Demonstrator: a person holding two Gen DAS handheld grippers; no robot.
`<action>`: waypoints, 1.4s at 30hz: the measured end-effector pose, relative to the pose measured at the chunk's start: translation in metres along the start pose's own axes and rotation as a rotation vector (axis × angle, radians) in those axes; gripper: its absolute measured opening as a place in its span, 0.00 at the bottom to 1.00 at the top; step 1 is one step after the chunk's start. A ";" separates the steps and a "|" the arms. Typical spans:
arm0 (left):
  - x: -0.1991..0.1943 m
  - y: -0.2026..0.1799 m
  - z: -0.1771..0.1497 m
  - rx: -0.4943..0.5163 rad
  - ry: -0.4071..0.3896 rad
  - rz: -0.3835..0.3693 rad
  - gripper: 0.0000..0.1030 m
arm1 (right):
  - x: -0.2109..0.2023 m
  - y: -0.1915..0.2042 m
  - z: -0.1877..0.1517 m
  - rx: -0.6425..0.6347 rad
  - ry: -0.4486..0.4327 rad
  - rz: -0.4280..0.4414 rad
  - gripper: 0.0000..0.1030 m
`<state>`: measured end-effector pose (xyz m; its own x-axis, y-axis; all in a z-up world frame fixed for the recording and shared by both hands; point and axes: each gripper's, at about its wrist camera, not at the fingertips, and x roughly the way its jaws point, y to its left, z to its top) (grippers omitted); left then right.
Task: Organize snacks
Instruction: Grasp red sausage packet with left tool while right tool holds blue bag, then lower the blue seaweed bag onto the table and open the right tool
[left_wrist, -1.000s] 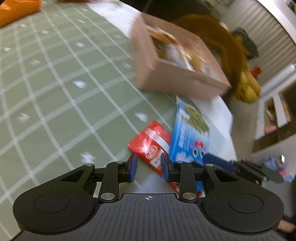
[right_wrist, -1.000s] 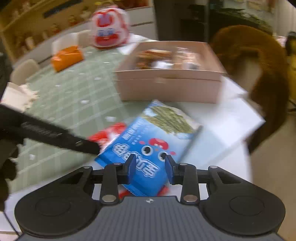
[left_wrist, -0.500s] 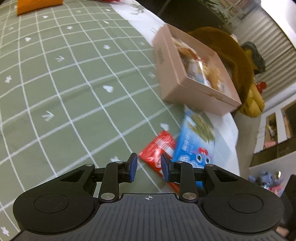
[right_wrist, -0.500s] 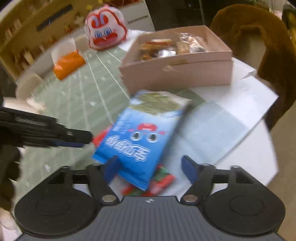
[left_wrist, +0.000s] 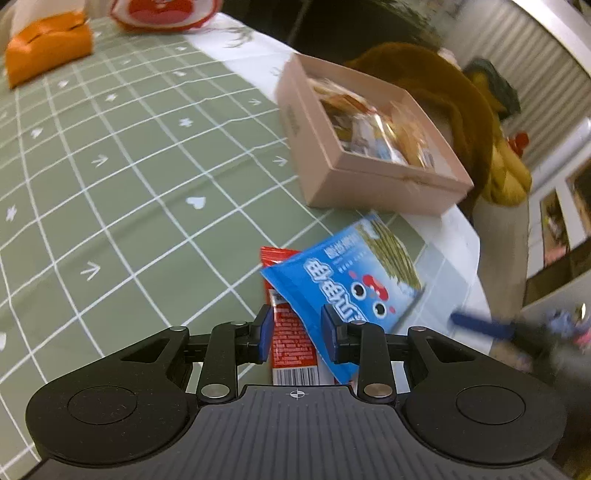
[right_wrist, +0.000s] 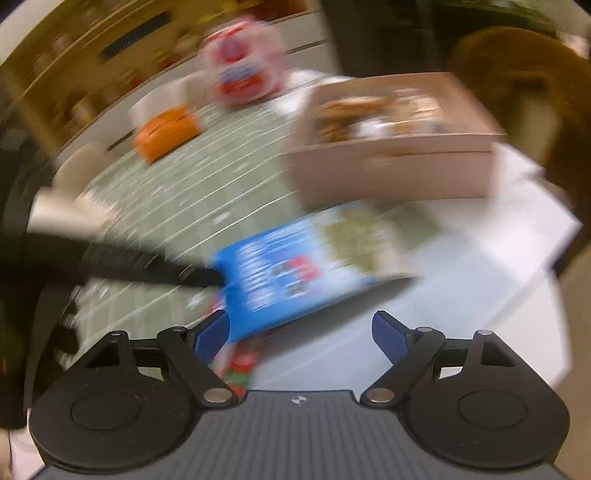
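low in the left wrist view, the left gripper (left_wrist: 297, 328) has its blue pads a narrow gap apart, framing the lower end of a red packet (left_wrist: 291, 332) and the near corner of a blue bag (left_wrist: 347, 284); whether the pads press on either, i cannot tell. the red packet lies flat on the green grid cloth (left_wrist: 122, 192), long and thin, with fine white print and a barcode at its near end. the blue bag lies partly over it, slanting toward centre right: glossy blue, white lettering, a cartoon face with two round eyes and a red blob, and green stalks pictured at its far end. its far half rests on a pale sheet (left_wrist: 443, 266) at the table's right edge.

beyond the bag, upper right of centre, an open pink box (left_wrist: 369, 184) holds several wrapped snacks. an orange pouch (left_wrist: 48, 48) sits at the upper left.

in the blurred right wrist view, the right gripper (right_wrist: 301, 338) has just been opening and its jaws stand wide apart, with the bag's near edge above the gap and close to the left pad (right_wrist: 210, 336), not pinched. the blue bag (right_wrist: 295, 273) fills the centre, the box (right_wrist: 391, 173) sits behind it at upper right, and the left gripper's dark finger reaches in from the left to the bag's left edge.
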<state>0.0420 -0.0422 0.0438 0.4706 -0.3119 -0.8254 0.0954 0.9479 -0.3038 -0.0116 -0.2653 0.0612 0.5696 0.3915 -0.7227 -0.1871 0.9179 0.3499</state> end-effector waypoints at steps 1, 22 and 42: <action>0.001 -0.002 -0.001 0.011 0.004 0.001 0.31 | 0.000 -0.005 0.007 0.029 -0.015 -0.001 0.83; 0.000 -0.003 -0.014 0.045 0.031 0.038 0.31 | 0.050 0.018 0.025 -0.250 0.026 -0.311 0.83; 0.030 -0.056 0.013 0.161 -0.048 -0.043 0.31 | -0.003 -0.045 0.014 0.090 0.118 -0.385 0.83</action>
<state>0.0624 -0.1039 0.0422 0.5042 -0.3528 -0.7883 0.2542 0.9329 -0.2549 0.0063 -0.3082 0.0558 0.4873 0.0297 -0.8728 0.0956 0.9916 0.0871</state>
